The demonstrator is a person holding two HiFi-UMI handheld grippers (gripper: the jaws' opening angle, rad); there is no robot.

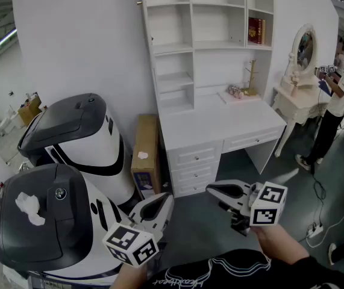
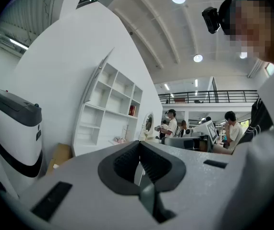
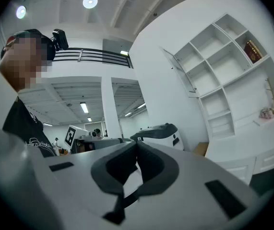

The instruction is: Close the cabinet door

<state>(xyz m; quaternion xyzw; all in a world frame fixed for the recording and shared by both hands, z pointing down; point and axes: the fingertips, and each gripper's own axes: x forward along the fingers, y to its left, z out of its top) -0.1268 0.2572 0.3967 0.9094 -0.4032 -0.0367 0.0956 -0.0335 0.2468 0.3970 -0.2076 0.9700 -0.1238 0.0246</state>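
Note:
A tall white shelf cabinet (image 1: 208, 17) stands against the back wall above a white desk (image 1: 220, 122). Its narrow door (image 1: 141, 17) at the top left stands swung out, seen edge-on, with a small brass knob. The door (image 3: 179, 73) also shows in the right gripper view, and the door (image 2: 94, 83) in the left gripper view. My left gripper (image 1: 167, 198) and right gripper (image 1: 211, 189) hover low, well short of the cabinet. Both are shut with nothing between the pads. The left gripper (image 2: 139, 144) and right gripper (image 3: 136, 143) point level.
Two large white-and-black machines (image 1: 78, 140) (image 1: 39, 221) fill the left. A cardboard box (image 1: 146, 155) leans beside the desk drawers (image 1: 194, 167). A vanity table with an oval mirror (image 1: 302, 53) and a standing person (image 1: 338, 95) are at the right. A power strip (image 1: 314, 229) lies on the floor.

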